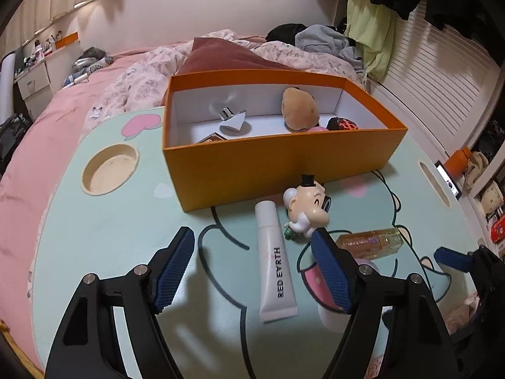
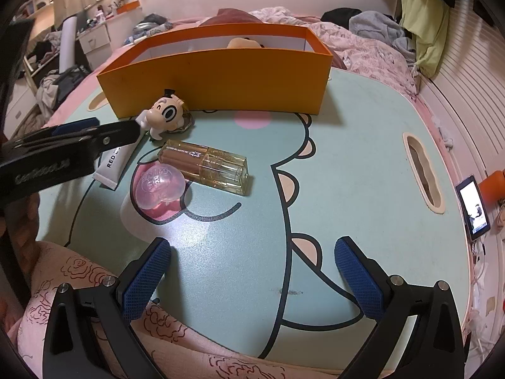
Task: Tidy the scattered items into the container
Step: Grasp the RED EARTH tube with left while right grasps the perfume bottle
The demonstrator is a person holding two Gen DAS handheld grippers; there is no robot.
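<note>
Right wrist view — one orange box (image 2: 221,79), four loose items, both tongs (image 2: 252,271) spread, empty.

White tube (image 2: 111,165) half hidden behind left gripper (image 2: 94,132), box (image 2: 221,72) contents mostly hidden.

We see the box (image 1: 274,161) standing at the far side of the lap table (image 1: 110,230), with a plush toy (image 1: 298,107), a small bottle (image 1: 232,120) and a few other bits inside it. Just in front of the box's near wall lies the figurine (image 1: 307,207), with the tube (image 1: 274,262) to its left and the glass bottle (image 1: 369,241) to its right. Nearer than the bottle sits the heart-shaped case (image 2: 159,188); behind the table lies the bed (image 1: 63,110)
</note>
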